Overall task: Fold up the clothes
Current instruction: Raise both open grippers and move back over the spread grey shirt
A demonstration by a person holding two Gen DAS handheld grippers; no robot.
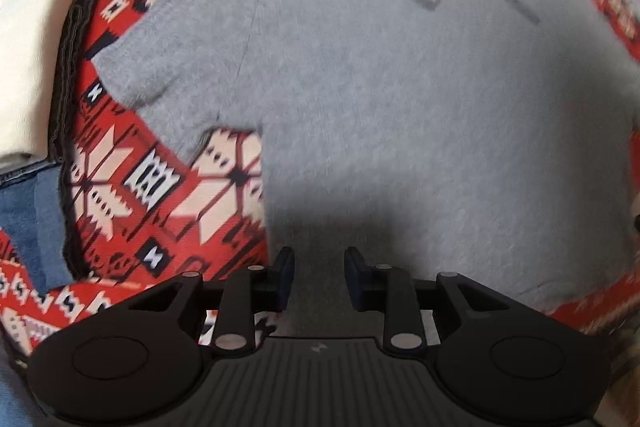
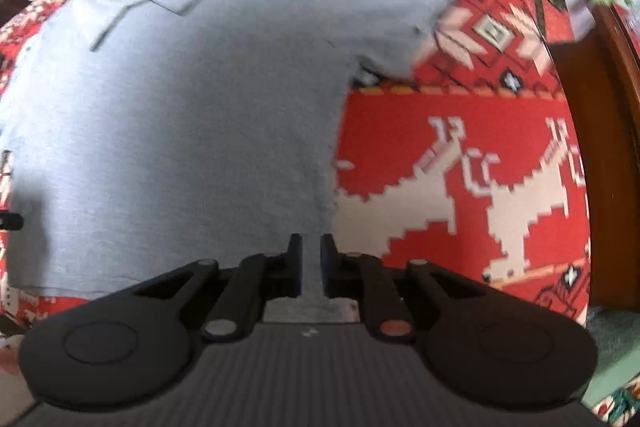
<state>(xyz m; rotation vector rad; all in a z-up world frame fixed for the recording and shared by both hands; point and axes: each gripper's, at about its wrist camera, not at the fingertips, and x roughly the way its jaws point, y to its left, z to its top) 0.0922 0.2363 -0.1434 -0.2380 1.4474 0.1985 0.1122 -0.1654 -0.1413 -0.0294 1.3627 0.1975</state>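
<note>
Grey T-shirt (image 1: 380,99): lies spread flat on the red patterned cloth (image 1: 132,195), collar at the far end, hem at the near end; both short sleeves stick out to the sides.
Red patterned cloth: covers the tabletop under the T-shirt and shows around it on every side; white pixel-style figures run along its part to the right of the T-shirt in the right wrist view.
Left claw (image 1: 319,277): points down over the T-shirt's near left corner, just inside the left side edge and near the hem. Its jaws stand apart with a clear gap; only flat grey fabric shows below the gap, and nothing is pinched.
Right claw (image 2: 308,263): points down over the T-shirt's near right corner, at the right side edge close to the hem. Its jaws stand close together with a narrow gap; grey fabric shows in the gap, but whether the pads press on it cannot be told.
Folded pile (image 1: 36,67): left of the T-shirt's left sleeve, well apart from the left claw; a cream piece on top, dark layers and blue denim (image 1: 28,219) below.
Wooden edge (image 2: 600,155): far to the right of the T-shirt, past the cloth.
Sharpness: both views are motion-blurred.
</note>
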